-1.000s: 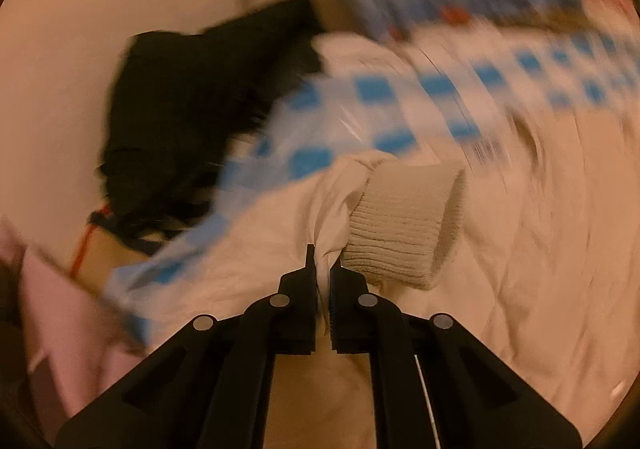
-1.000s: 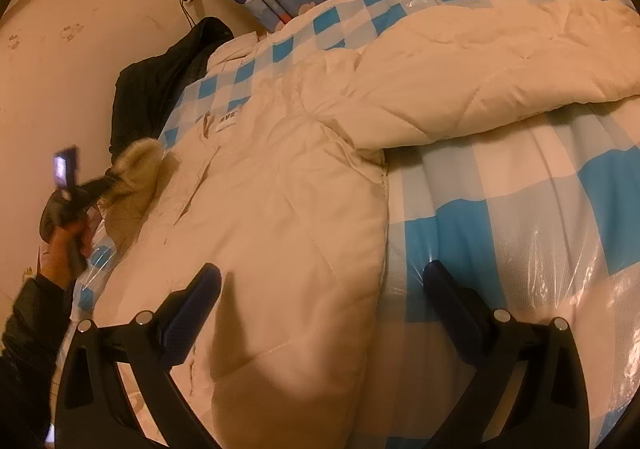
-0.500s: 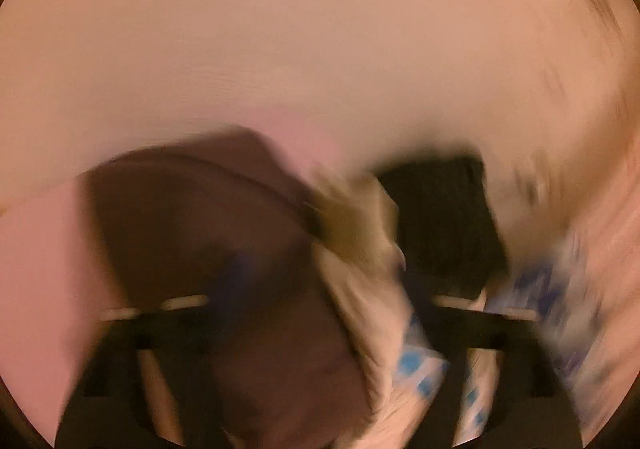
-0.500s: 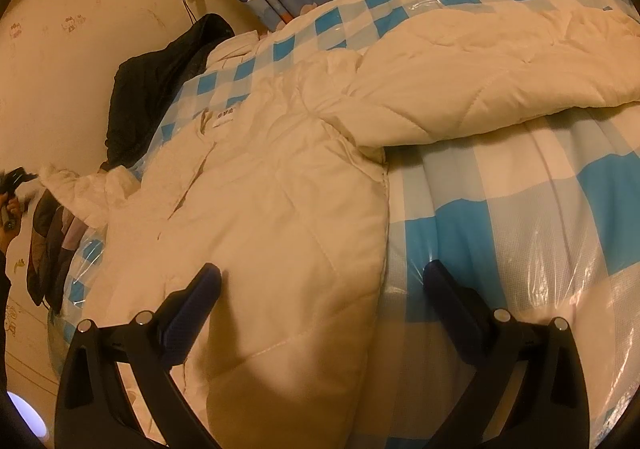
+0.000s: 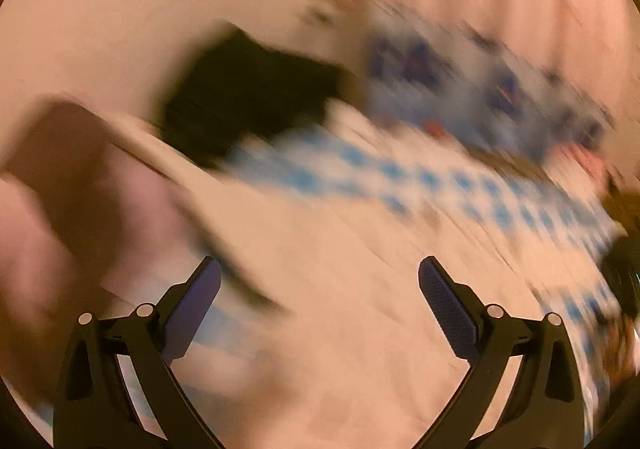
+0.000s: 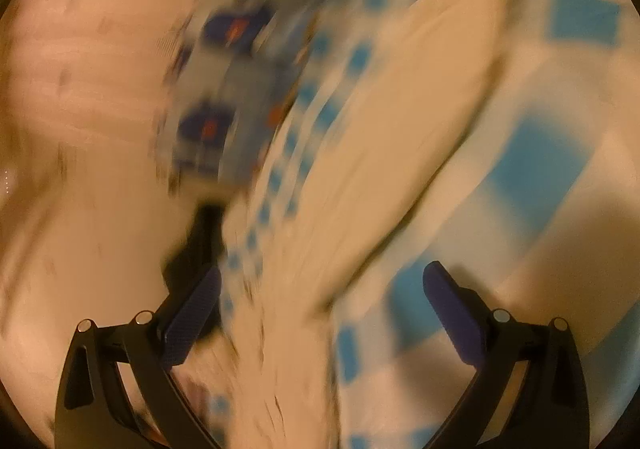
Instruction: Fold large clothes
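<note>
Across both wrist views, heavy motion blur softens every edge. Left wrist view: the left tongs [image 5: 319, 283] stand spread wide, with nothing between the two dark fingers. Beyond them lies a cream padded garment [image 5: 360, 289], spread over a bed covered in a blue-and-white checked sheet [image 5: 460, 185]. The garment fills the near and middle ground; the checked sheet shows as a band beyond it, running toward the right edge. A black garment [image 5: 248, 89] is heaped at the far left end of the bed, against a pale wall [image 5: 140, 9]. To the right of the black heap, along the far side of the bed, stands a blue printed fabric panel [image 5: 460, 65]; its pattern is too smeared to read. A pinkish-brown mass [image 5: 60, 189] fills the left edge; what it is cannot be told.

Right wrist view: the right tongs [image 6: 321, 285] are likewise spread wide and grip nothing. The cream garment [image 6: 384, 153] runs as a long band from the near centre to the far right, lying on the checked sheet [image 6: 540, 177], whose large blue squares show at right. The printed panel [image 6: 224, 89] appears at far left-centre against the wall [image 6: 80, 89]. A small dark patch [image 6: 192, 249] lies just beyond the left finger.
</note>
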Demonstrator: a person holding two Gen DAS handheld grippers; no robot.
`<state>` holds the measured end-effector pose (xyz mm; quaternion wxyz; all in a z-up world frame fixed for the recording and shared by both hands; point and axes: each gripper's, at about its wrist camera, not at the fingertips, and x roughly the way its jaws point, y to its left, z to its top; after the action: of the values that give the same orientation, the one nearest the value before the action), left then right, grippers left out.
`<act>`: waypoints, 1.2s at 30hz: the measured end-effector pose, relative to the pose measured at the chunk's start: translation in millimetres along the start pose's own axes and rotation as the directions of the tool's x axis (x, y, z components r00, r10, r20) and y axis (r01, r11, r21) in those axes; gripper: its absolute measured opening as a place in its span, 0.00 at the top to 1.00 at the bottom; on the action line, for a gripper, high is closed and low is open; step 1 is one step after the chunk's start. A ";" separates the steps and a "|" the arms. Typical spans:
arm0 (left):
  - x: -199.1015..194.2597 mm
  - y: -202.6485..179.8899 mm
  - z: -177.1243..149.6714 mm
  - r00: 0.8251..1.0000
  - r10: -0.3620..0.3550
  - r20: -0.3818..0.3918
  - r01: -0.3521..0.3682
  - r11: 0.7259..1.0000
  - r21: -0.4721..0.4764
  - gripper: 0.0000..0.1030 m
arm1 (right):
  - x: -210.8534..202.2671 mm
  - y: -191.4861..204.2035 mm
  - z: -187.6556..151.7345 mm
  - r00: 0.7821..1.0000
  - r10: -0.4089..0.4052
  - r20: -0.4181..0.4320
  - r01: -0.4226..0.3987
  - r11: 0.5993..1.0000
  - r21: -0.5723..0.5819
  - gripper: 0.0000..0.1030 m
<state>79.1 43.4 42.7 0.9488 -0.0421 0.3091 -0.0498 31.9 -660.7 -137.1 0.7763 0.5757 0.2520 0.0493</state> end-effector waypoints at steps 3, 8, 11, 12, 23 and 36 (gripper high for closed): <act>49.1 -71.6 -46.5 0.982 -0.160 -0.104 0.156 0.987 -0.047 0.08 | -2.3 -17.3 40.1 0.997 0.062 0.041 -0.066 0.992 0.108 0.05; 58.4 -125.8 -94.7 0.951 -0.242 -0.192 0.253 0.967 0.031 0.08 | 8.2 -11.0 84.7 0.995 -0.079 0.066 0.077 0.996 0.033 0.05; 48.3 -121.4 -97.0 0.966 -0.216 -0.142 0.227 0.971 0.070 0.08 | 16.2 -18.6 101.5 0.987 -0.144 0.070 0.141 0.989 0.043 0.05; 41.0 -110.0 -91.9 0.965 -0.225 -0.138 0.234 0.971 0.055 0.08 | 19.7 -18.1 105.2 0.985 -0.158 0.074 0.156 0.987 0.032 0.05; 54.4 -40.7 -80.5 0.953 -0.254 -0.165 0.227 0.960 -0.164 0.08 | 55.8 -10.1 118.6 0.943 -0.309 0.122 0.315 0.948 -0.035 0.28; 69.9 -7.2 -82.5 0.975 -0.151 -0.163 0.118 0.974 -0.195 0.08 | 19.2 109.8 92.7 0.932 -0.185 0.312 0.286 0.904 -0.317 0.89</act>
<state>86.1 23.8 -63.7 0.9041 -0.1457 0.3916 -0.0891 113.5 -697.8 -23.2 0.8953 0.3912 0.1971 -0.0810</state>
